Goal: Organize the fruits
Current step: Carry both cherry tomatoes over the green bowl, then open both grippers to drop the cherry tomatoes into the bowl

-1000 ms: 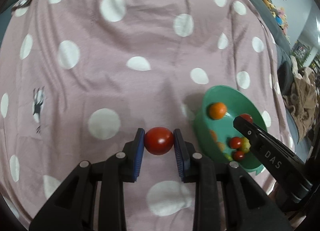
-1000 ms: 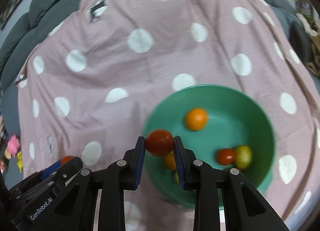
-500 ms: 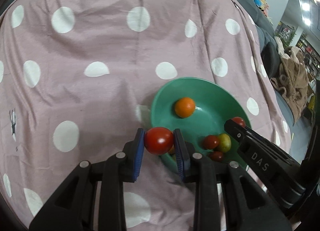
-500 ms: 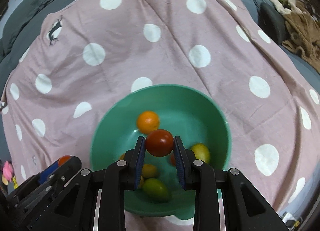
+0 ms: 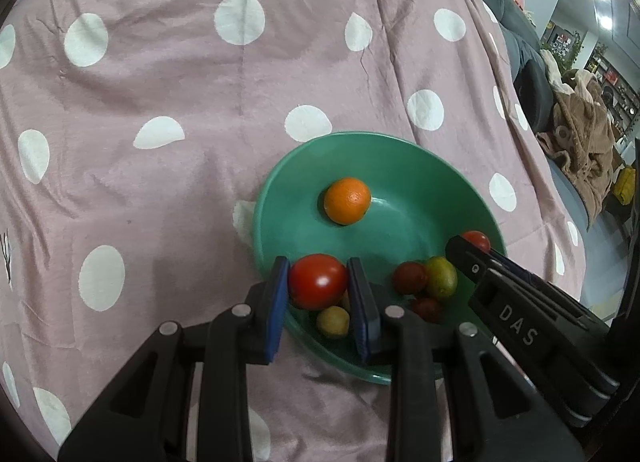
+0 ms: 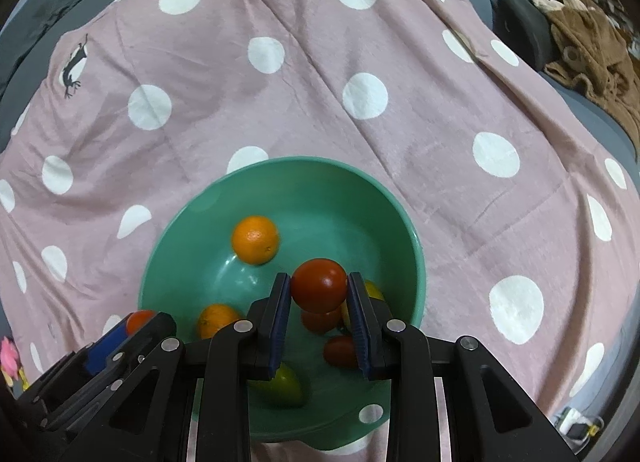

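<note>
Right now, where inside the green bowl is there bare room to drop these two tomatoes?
The far side of the green bowl, behind and right of the orange, is bare. The near side is crowded with small red, yellow and green fruit. The left tongs and right tongs each grip a tomato over that crowded side.

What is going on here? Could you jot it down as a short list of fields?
Surface: pink cloth with white dots
Container: green bowl
In the bowl: two oranges, small red and yellow-green fruits
Left gripper: shut on a red tomato, over the bowl's near edge
Right gripper: shut on another red tomato, over the bowl
</note>
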`<state>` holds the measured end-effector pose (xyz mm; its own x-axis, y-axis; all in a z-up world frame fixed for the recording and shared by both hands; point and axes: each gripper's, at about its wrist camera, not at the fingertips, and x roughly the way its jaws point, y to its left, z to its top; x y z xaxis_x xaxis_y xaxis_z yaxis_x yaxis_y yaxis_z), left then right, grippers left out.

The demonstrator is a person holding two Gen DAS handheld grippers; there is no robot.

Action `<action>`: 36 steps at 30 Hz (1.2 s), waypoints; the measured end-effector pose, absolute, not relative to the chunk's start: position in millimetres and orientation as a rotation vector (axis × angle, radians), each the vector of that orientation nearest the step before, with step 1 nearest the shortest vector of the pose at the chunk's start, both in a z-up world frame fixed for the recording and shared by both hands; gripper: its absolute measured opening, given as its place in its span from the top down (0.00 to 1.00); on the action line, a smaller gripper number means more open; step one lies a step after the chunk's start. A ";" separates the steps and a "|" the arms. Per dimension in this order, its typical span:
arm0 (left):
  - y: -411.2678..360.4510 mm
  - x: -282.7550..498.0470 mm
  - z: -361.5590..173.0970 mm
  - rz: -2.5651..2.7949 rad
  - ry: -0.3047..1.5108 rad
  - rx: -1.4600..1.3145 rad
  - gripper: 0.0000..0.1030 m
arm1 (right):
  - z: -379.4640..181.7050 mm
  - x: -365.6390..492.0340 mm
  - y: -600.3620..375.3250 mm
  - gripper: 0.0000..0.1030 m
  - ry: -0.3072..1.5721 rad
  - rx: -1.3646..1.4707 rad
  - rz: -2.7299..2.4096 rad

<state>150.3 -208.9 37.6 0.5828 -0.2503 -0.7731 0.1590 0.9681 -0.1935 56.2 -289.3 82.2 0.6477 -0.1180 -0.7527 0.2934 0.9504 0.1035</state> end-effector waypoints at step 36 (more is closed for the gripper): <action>-200.2 145.7 53.5 -0.273 0.912 -0.190 0.25 | 94.4 47.5 -307.2 0.52 0.788 0.230 -0.295</action>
